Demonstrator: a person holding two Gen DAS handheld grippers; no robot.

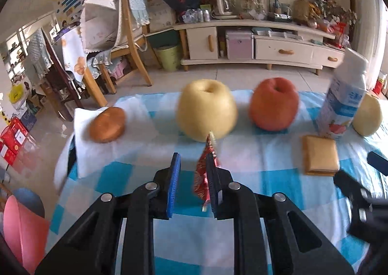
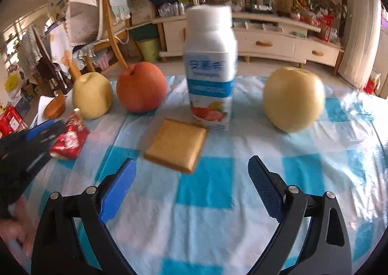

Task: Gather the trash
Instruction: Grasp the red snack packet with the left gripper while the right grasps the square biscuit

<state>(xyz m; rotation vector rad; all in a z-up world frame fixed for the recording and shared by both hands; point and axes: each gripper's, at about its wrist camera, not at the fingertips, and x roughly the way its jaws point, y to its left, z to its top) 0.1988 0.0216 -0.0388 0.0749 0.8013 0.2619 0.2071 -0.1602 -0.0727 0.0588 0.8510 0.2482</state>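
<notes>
A red snack wrapper [image 1: 206,173] stands on edge between my left gripper's [image 1: 192,156] jaws, flat against the right-hand pad, with a strip of cloth showing beside the other pad. It stays sharp while the table blurs. In the right wrist view the same red wrapper [image 2: 70,139] juts from the left gripper [image 2: 48,129] at the left edge. My right gripper [image 2: 191,161] hangs wide open over the checked cloth with nothing between its jaws. Just beyond its fingertips lie a square biscuit [image 2: 177,145] and a white and blue milk bottle [image 2: 209,68].
On the blue and white checked tablecloth [image 2: 206,187] stand a yellow pear [image 1: 206,110], a red apple [image 1: 274,105] and a second pear [image 2: 293,100]. A brown bun [image 1: 108,124] lies on a white napkin at the left. Chairs and a cabinet stand beyond the table.
</notes>
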